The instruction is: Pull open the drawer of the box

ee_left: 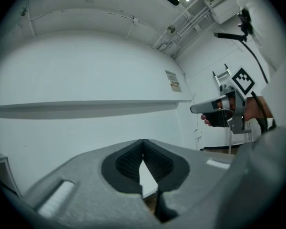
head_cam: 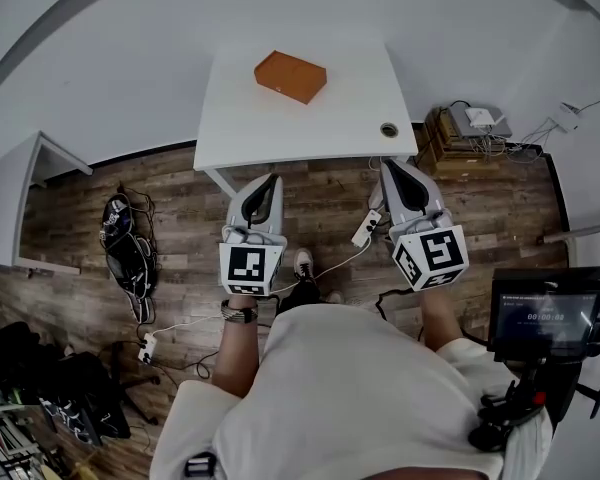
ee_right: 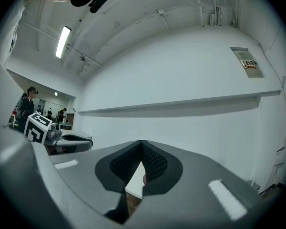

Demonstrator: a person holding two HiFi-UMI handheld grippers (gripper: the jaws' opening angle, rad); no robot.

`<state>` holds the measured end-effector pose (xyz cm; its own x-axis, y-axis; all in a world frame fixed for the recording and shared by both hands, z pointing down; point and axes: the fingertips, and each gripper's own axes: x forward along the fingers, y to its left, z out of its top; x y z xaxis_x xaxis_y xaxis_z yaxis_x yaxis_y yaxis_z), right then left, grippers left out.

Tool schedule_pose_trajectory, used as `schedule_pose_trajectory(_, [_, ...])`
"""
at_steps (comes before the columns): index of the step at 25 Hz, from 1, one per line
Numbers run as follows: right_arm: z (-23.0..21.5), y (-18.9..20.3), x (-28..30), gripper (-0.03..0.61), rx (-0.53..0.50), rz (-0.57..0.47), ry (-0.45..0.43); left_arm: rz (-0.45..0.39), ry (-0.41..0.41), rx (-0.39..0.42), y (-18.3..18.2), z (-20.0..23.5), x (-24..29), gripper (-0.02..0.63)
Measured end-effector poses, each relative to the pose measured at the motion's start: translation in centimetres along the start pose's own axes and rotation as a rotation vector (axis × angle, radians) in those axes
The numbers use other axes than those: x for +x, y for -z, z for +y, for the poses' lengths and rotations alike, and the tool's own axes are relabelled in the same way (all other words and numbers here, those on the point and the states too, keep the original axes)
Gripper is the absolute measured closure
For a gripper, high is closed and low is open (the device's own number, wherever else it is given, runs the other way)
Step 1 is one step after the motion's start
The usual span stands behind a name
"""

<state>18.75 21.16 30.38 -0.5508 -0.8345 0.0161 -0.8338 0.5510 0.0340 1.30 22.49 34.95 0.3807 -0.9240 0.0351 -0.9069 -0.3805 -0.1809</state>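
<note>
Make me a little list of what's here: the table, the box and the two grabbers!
table: white rectangular table, standing on a brown wooden floor
box: small orange rectangular box, lying on the table's far part; its drawer looks shut
left gripper: jaws together, empty, level, short of the table's near edge
right gripper: jaws together, empty, level, by the near edge
touching the box: neither gripper

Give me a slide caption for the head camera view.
Left gripper and right gripper, both shut and empty, held before the white table bearing the orange box.
</note>
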Motion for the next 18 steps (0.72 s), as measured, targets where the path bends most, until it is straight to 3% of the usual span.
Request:
schedule_pose_trajectory(9, [-2.1,1.0,3.5,0.577,0.002,0.021,0.022,0.010,0.003,-0.013,1.2,1.8,4.0,0.607])
schedule_pose_trajectory(18, [-3.1,0.6,10.5,0.577,0.011,0.002,0.019,0.020,-0.014,-0.021,2.4,6.8,8.3,0.607])
